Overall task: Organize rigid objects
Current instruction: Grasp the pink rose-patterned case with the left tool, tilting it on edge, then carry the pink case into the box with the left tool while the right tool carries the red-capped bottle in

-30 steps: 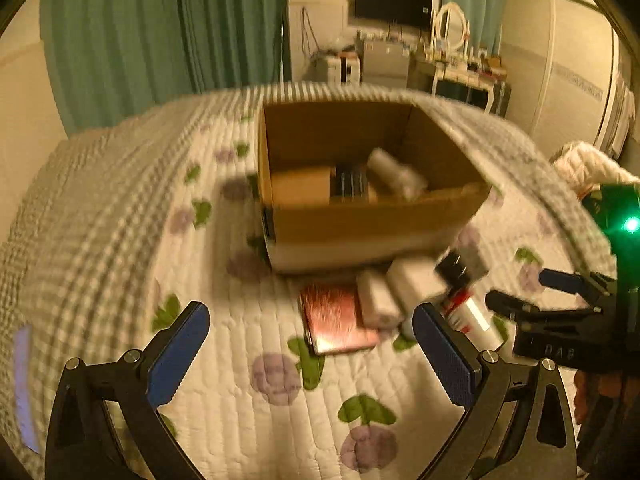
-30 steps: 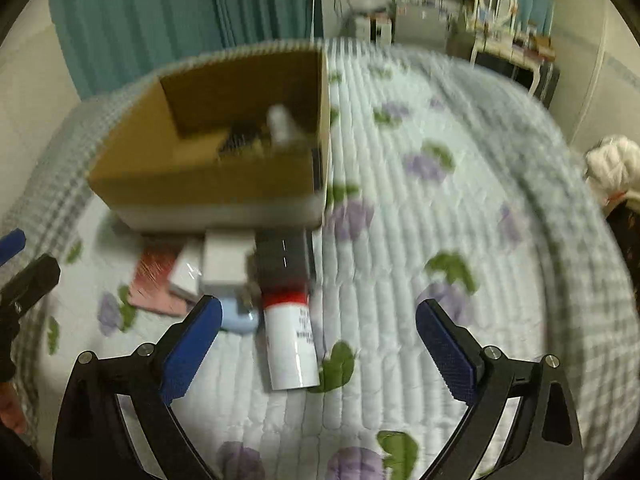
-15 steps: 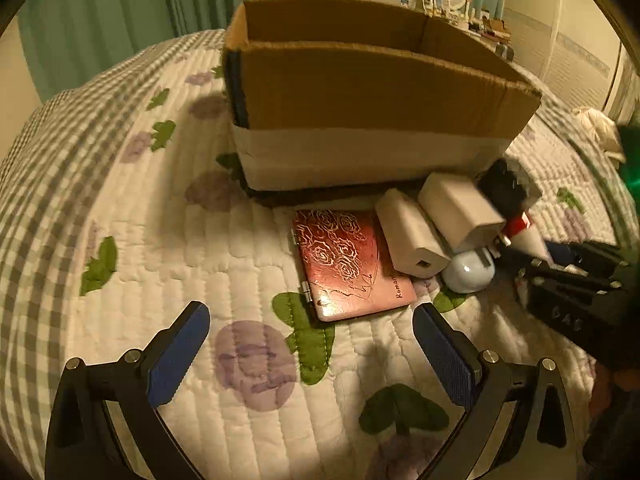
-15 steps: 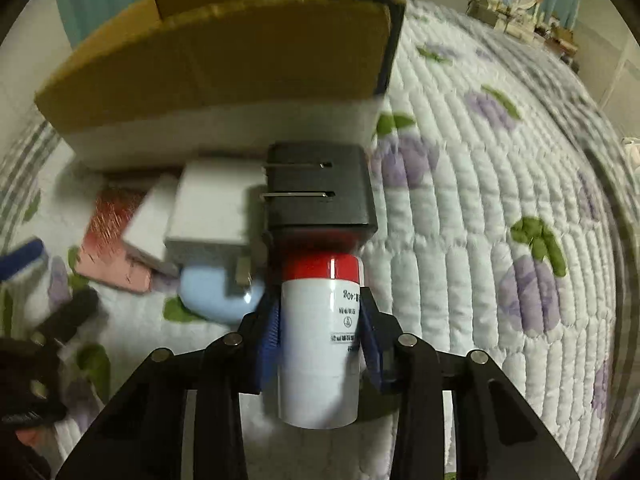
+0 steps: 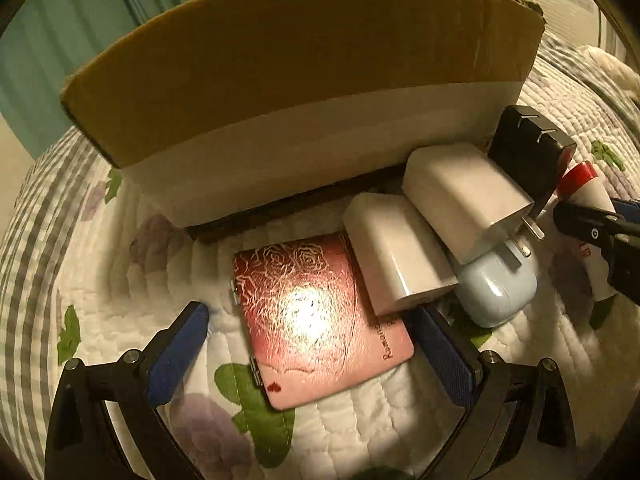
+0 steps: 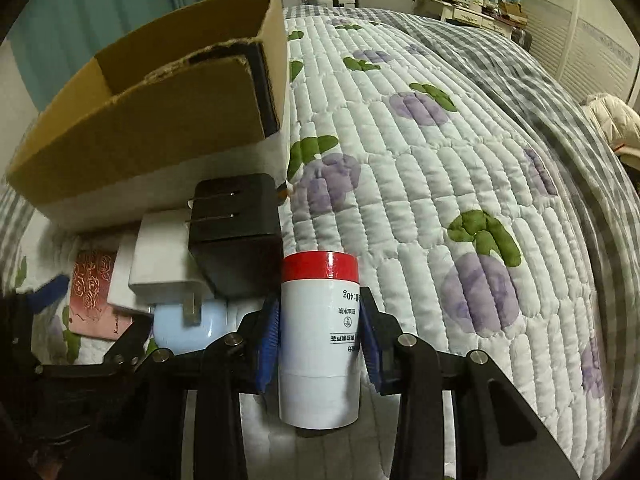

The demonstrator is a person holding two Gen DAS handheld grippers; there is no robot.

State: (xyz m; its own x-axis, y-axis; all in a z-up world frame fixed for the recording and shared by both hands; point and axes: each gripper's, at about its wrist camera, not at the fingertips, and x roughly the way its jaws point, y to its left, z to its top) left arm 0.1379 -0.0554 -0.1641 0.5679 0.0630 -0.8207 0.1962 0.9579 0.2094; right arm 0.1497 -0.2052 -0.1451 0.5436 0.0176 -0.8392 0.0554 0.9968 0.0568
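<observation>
My right gripper (image 6: 320,334) is shut on a white tube with a red cap (image 6: 320,320), its blue pads pressed on both sides; the same tube (image 5: 588,196) shows at the right edge of the left wrist view. My left gripper (image 5: 310,354) stands open around a flat pink case with a rose pattern (image 5: 316,320) lying on the quilt. Two white chargers (image 5: 396,252) (image 5: 464,196) lean across that case's far right corner. A black plug adapter (image 6: 236,232) and a pale blue oval case (image 6: 184,328) lie beside the tube. The cardboard box (image 5: 304,76) stands just behind.
The quilted bedspread with purple flowers (image 6: 460,184) stretches away to the right of the box. A dresser and shelves (image 6: 460,4) stand at the far wall, a cream bundle (image 6: 612,116) at the right. Green curtains (image 5: 60,20) hang behind the box.
My right gripper closed on the red-capped tube and lifted its cap end. My left gripper dropped toward the quilt and now straddles the pink case.
</observation>
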